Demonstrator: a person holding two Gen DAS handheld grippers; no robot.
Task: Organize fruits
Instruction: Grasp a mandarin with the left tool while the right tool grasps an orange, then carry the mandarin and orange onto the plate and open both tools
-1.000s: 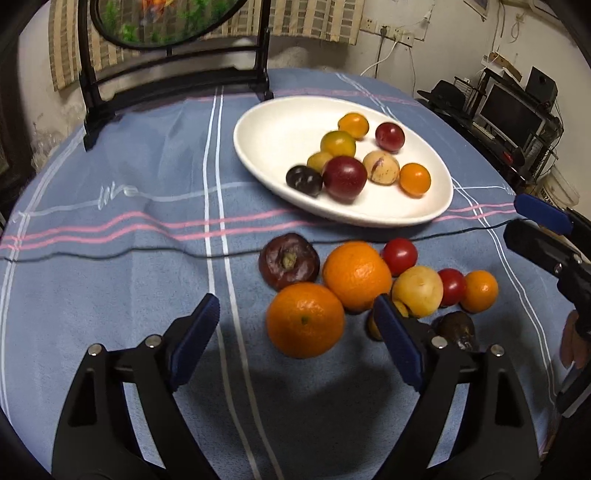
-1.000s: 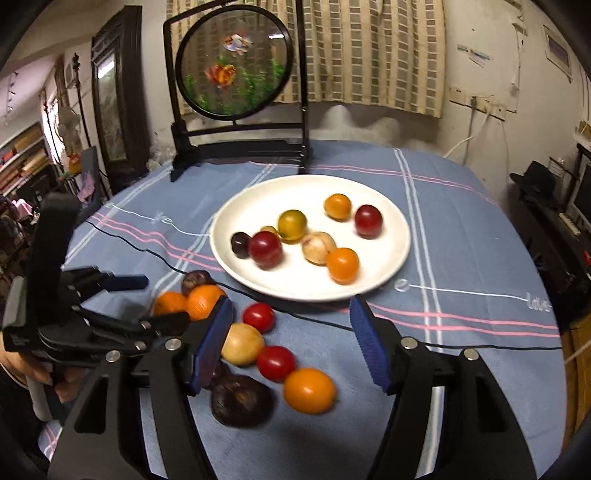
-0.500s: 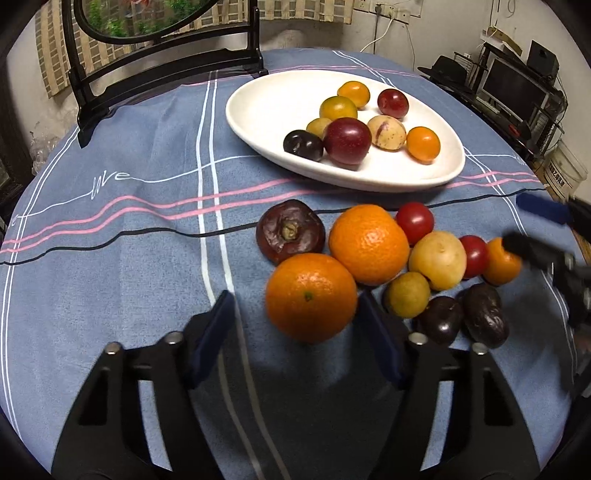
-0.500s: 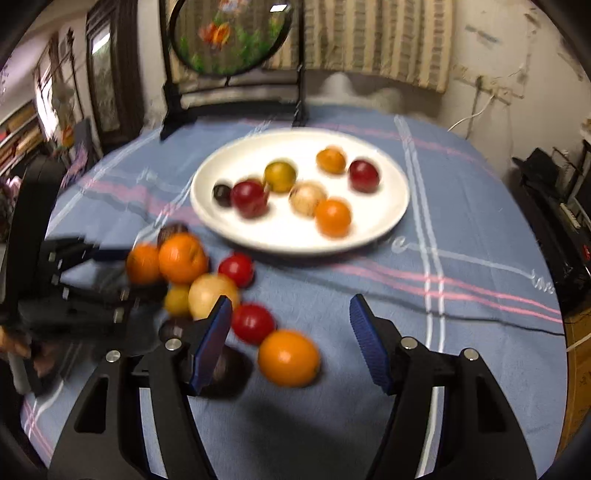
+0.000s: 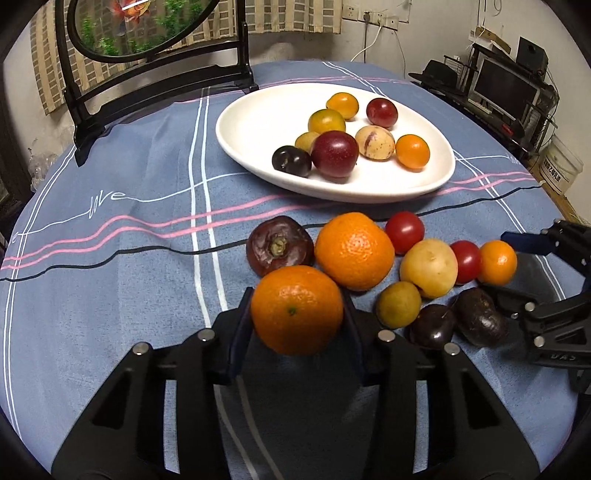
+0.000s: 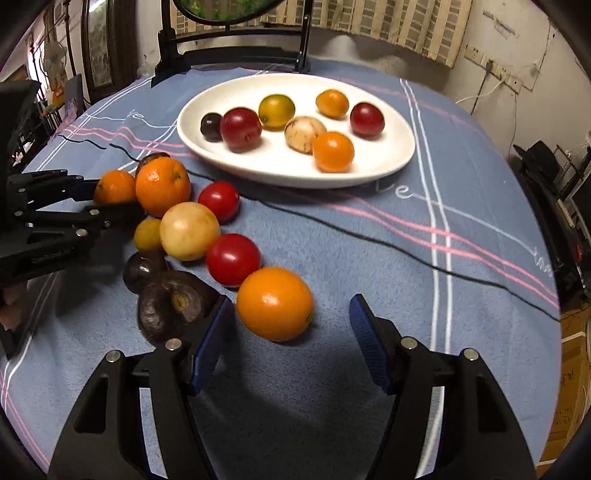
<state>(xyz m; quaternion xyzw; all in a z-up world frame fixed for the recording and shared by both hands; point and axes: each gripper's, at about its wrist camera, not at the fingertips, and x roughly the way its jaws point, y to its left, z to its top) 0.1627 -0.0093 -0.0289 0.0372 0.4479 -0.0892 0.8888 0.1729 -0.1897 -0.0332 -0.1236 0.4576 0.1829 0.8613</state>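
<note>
My left gripper (image 5: 297, 338) is shut on a large orange (image 5: 297, 310) at the near edge of a fruit cluster on the blue cloth. Behind it lie a second orange (image 5: 354, 250), a dark mangosteen (image 5: 279, 245), a red tomato (image 5: 405, 232) and a yellow fruit (image 5: 428, 267). My right gripper (image 6: 288, 341) is open around a small orange fruit (image 6: 275, 303), its fingers apart from it. A white plate (image 6: 388, 162) farther back holds several small fruits. The left gripper also shows in the right wrist view (image 6: 107, 205).
A black stand with a round decorated screen (image 5: 147, 26) stands at the table's back. A dark wrinkled fruit (image 6: 171, 304) lies beside my right gripper's left finger. A thin black cable line (image 6: 406, 243) crosses the cloth. Shelves and a monitor (image 5: 506, 86) stand beyond the table's right edge.
My left gripper moved forward and closed on the large orange. My right gripper moved forward and down until the small orange fruit sits between its open fingers.
</note>
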